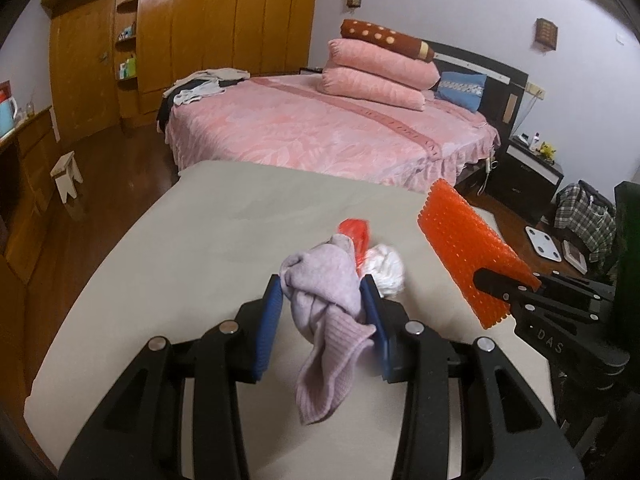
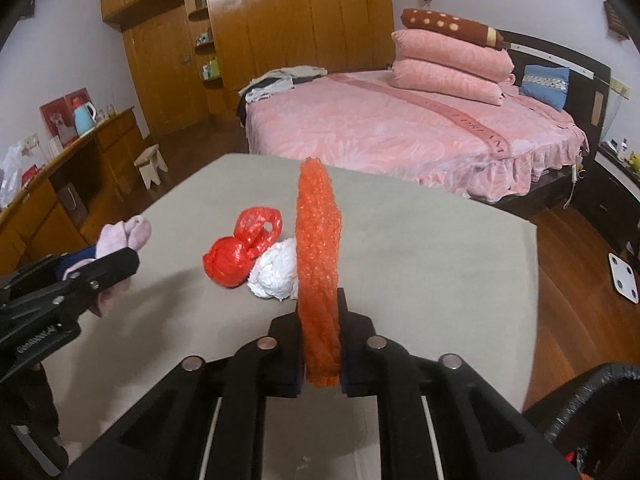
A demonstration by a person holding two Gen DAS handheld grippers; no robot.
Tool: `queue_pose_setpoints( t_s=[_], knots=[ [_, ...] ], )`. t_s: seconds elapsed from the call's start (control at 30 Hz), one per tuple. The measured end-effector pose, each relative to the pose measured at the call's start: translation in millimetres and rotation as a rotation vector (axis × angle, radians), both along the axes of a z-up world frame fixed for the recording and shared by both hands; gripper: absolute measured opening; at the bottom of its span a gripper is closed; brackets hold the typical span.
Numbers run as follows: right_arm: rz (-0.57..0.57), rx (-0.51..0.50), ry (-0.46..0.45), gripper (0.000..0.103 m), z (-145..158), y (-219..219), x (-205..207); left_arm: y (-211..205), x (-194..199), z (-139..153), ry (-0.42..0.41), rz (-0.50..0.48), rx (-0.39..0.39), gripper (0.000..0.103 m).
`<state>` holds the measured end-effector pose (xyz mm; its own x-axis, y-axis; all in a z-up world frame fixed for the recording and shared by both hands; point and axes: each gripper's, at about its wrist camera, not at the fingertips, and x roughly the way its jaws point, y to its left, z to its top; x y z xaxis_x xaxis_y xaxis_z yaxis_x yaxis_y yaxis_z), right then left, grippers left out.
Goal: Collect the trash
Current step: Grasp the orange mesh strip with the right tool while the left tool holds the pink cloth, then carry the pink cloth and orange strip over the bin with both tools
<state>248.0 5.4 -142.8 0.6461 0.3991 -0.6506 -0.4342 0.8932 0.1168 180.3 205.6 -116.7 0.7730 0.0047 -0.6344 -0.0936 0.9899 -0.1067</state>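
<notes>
My left gripper [image 1: 324, 300] clamps a sock [image 1: 324, 304]; my right gripper [image 2: 320, 340] clamps an orange sheet [image 2: 318, 256] above the grey table [image 2: 420, 260], the bed [image 2: 400, 132] behind; the bin [image 2: 592, 412] is cut off.

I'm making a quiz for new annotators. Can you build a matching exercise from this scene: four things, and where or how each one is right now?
Things:
1. lilac sock
2. orange bubble-wrap sheet
3. red plastic bag
4. blue cushion

States:
A. on the pink bed, by the headboard
B. clamped in the right claw
C. lying loose on the grey table
D. clamped in the left claw

Pairs: 1-D, 2-B, 3-C, 4-A
</notes>
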Motion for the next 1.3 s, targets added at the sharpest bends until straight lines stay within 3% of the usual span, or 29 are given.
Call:
queue_pose_setpoints(
  t_s=[0.7,1.3],
  knots=[
    [-0.026,0.065,-0.114,0.012,75,-60,-75,-61,-55,63,-0.089,-0.078,-0.022,0.039],
    [-0.115,0.072,-0.151,0.012,93,-136,-137,-136,-87,80,-0.131,-0.223,-0.026,0.039]
  ],
)
